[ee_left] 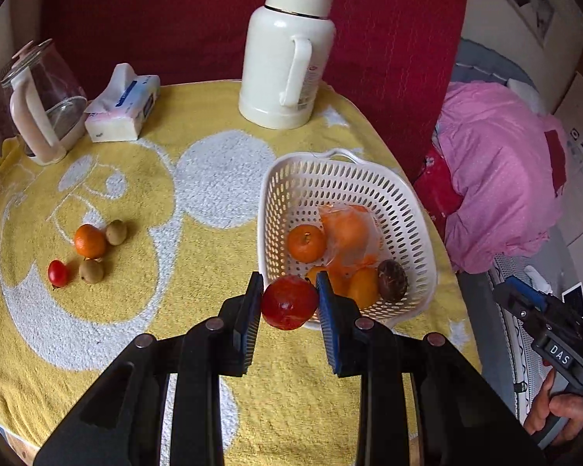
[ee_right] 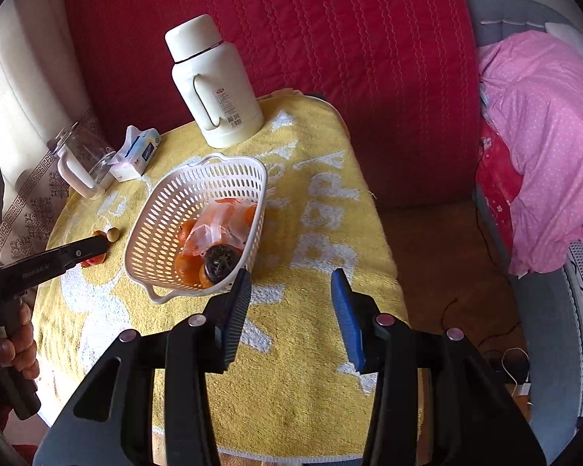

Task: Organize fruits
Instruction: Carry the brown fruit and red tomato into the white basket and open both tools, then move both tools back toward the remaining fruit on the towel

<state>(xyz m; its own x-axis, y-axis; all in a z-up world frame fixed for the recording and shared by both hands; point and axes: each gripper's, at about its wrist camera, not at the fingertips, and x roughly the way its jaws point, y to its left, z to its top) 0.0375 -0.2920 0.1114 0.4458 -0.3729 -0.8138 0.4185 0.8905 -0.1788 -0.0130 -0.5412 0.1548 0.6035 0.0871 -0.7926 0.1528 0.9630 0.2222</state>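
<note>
Left wrist view, grip: the left hand-held gripper (ee_left: 289, 295) pinched a red fruit (ee_left: 289, 307) between its two pads, the fruit held at the fingertips.
Left wrist view, place of the fruit: it hung at the near rim of the white basket (ee_left: 416, 209), not yet inside it, above the yellow towel (ee_left: 213, 256) that covered the bench.
Left wrist view, basket contents: a mandarin (ee_left: 306, 242), a clear bag of orange fruit (ee_left: 349, 233), some smaller orange fruits and a dark brown round fruit (ee_left: 392, 279) lay in it.
Left wrist view, fruit left out: an orange (ee_left: 90, 240), two brownish fruits (ee_left: 116, 232) (ee_left: 91, 270) and a small red tomato (ee_left: 57, 272) sat close together on the towel, well apart from the basket.
Left wrist view, step in hand: by my reading, carrying the red fruit to the basket.
Left wrist view, next move: likely forward over the rim, then lower and let go, so that it does not drop onto the bagged fruit.
Right wrist view, grip: the right hand-held gripper (ee_right: 290, 283) was spread wide and held nothing, near the basket's near corner.
Right wrist view, other tool: the left one reached in from the left edge, hiding part of the loose fruit.
Right wrist view, next move: probably to wait, or steady the basket.
</note>
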